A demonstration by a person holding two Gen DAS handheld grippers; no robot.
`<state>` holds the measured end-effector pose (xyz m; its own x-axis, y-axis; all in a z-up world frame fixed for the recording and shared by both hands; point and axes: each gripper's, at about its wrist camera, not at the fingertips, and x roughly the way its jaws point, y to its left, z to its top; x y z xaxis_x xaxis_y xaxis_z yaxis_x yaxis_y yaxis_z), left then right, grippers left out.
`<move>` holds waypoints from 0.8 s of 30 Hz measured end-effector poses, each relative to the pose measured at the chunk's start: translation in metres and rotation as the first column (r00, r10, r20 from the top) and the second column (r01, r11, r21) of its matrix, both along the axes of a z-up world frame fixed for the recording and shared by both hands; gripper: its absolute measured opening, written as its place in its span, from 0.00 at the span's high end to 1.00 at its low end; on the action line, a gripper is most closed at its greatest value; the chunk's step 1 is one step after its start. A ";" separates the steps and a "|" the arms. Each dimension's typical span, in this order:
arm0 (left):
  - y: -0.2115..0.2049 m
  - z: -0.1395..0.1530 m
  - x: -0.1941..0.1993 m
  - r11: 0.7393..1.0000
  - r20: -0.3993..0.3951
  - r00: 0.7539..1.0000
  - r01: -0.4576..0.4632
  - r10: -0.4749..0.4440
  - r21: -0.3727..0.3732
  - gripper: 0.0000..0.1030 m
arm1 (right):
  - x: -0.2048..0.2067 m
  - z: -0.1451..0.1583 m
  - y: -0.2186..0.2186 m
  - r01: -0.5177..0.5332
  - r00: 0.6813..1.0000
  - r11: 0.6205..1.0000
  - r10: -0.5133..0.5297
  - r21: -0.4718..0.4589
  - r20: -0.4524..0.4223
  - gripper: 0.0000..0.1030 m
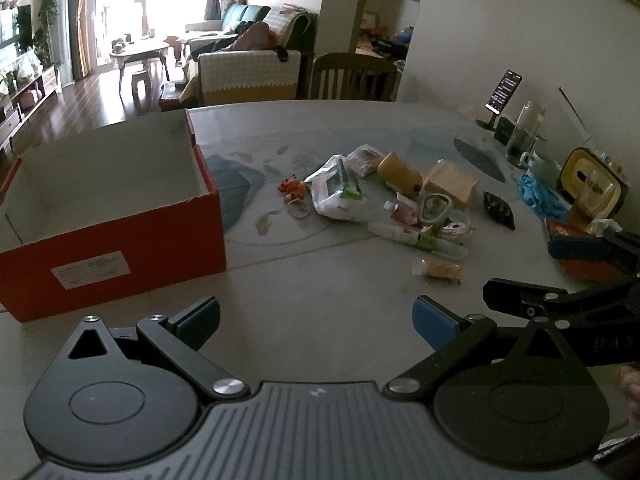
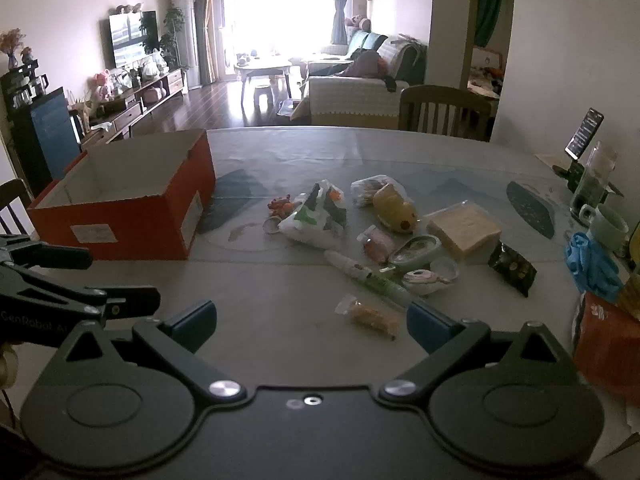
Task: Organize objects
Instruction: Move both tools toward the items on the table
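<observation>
Table (image 2: 280, 292) runs out ahead of both your grippers, patterned cloth on it. Red box (image 1: 120, 240) is the biggest item: open top, nothing visible inside, white label on the near face, ahead-left of your left gripper (image 1: 316, 322) and further ahead-left of your right gripper (image 2: 312, 322). Both grippers sit low over bare table with fingers spread wide, nothing between the pads. Each one shows at the edge of the other's view, close side by side.

The clutter is bunched ahead-right of the left gripper, straight ahead of the right:
- white printed bag (image 2: 316, 220), nearest the box, not touching it
- wrapped tan block (image 2: 464, 230) at the far right of the pile
- yellow duck toy (image 2: 394, 208) behind the middle
- white-green tube (image 2: 372, 278) lying flat on the near side
- small snack packet (image 2: 370, 314), nearest item, just ahead of your right gripper's right finger
- dark foil packet (image 2: 512, 268), off to the right, apart from the pile
- small orange bits (image 2: 280, 206) just left of the bag

Blue gloves (image 2: 592, 264), mug (image 2: 608, 226) and propped phone (image 2: 584, 134) are far right by the wall.
</observation>
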<state>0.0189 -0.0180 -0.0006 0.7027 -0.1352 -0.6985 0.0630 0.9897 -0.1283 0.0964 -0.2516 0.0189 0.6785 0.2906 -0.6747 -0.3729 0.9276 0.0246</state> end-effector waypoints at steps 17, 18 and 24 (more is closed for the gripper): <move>-0.024 0.011 0.020 1.000 0.079 0.997 -0.003 0.001 0.021 0.00 | 0.025 0.011 -0.028 -0.019 0.997 0.999 0.015 0.045 0.076 0.02; -0.025 0.011 0.021 1.000 0.080 0.997 -0.001 0.000 0.023 0.00 | 0.026 0.011 -0.029 -0.018 0.997 0.999 0.014 0.045 0.076 0.02; -0.033 0.009 0.027 1.000 0.076 0.997 0.009 -0.010 0.017 0.00 | 0.029 0.010 -0.036 -0.021 0.997 0.998 0.017 0.051 0.082 0.02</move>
<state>0.0457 -0.0507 0.0079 0.7529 -0.1309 -0.6450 0.0815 0.9910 -0.1060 0.1257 -0.2879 0.0286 0.7244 0.3371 -0.6014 -0.3932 0.9185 0.0412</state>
